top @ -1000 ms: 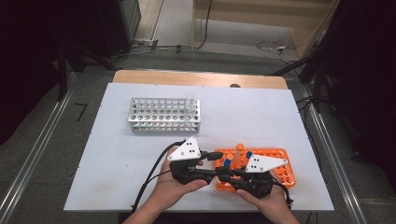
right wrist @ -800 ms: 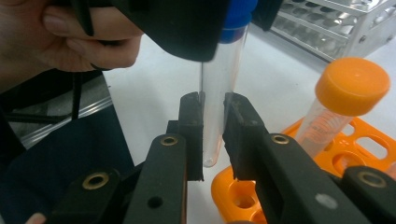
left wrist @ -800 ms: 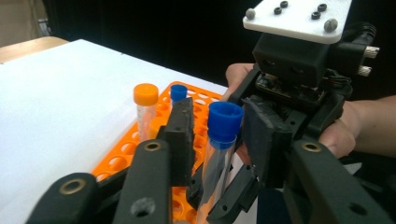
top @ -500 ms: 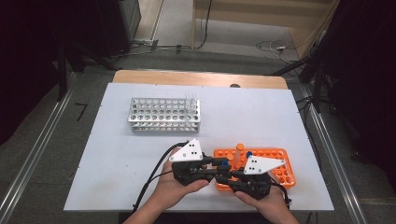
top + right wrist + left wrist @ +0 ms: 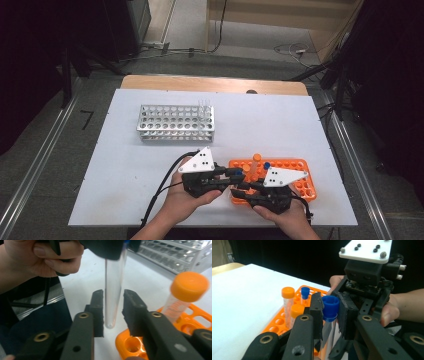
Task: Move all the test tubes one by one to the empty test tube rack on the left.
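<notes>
A clear tube with a blue cap (image 5: pixel 329 305) stands upright over the left end of the orange rack (image 5: pixel 296 165). My left gripper (image 5: pixel 330 312) is shut on its cap, and the same gripper (image 5: pixel 239 174) reaches in from the left in the high view. My right gripper (image 5: pixel 113 307) sits lower, around the tube's glass body (image 5: pixel 112 287). Its jaws have just been opening, and a thin gap shows between each pad and the glass. The tube's round bottom hangs just above the rack's edge (image 5: pixel 127 342).
An orange-capped tube (image 5: pixel 186 290) and a small blue-capped one (image 5: pixel 305 293) stand in the orange rack. A metal tube rack (image 5: pixel 175 122) sits farther back on the white table (image 5: pixel 280 120). The person's hands hold both grippers near the table's front edge.
The left gripper's jaws have closed onto the blue cap. The right gripper's jaws have parted slightly off the glass. Both hands have stayed in place.
</notes>
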{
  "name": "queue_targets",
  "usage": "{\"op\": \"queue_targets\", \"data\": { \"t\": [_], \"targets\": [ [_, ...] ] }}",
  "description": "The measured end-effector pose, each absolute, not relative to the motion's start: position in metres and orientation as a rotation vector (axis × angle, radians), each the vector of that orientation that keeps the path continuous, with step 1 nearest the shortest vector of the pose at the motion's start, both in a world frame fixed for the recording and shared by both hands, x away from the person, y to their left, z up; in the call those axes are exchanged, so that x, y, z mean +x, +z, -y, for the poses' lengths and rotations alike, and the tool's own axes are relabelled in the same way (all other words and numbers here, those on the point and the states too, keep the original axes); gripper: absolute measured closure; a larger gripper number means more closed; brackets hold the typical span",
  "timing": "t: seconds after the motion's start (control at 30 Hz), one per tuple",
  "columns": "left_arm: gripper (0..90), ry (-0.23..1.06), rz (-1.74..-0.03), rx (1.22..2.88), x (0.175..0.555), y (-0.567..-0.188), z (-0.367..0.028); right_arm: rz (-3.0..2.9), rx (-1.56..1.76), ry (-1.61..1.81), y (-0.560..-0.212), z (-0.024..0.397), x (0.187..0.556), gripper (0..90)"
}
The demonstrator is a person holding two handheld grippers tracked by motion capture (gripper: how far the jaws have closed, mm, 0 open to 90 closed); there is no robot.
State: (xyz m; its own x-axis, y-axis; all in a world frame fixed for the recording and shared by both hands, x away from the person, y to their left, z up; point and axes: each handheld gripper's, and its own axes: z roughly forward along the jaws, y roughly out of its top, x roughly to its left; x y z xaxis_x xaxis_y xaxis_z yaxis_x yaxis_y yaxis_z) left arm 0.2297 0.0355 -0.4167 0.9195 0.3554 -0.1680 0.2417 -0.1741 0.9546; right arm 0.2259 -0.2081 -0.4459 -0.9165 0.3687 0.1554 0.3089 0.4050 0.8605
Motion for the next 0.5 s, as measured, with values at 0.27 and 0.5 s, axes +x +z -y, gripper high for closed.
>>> {"op": "queue_targets", "data": {
  "t": [0.27,0.5],
  "targets": [
    [76.9,0.17,-0.496,1.753,0.235,-0.413,-0.049,-2.49,0.637,1.639,-0.435,0.226,0.226,51.7],
    [76.9,0.215,-0.546,1.736,0.244,-0.412,-0.061,-2.424,0.651,1.644,-0.426,0.243,0.226,33.4]
  ]
}}
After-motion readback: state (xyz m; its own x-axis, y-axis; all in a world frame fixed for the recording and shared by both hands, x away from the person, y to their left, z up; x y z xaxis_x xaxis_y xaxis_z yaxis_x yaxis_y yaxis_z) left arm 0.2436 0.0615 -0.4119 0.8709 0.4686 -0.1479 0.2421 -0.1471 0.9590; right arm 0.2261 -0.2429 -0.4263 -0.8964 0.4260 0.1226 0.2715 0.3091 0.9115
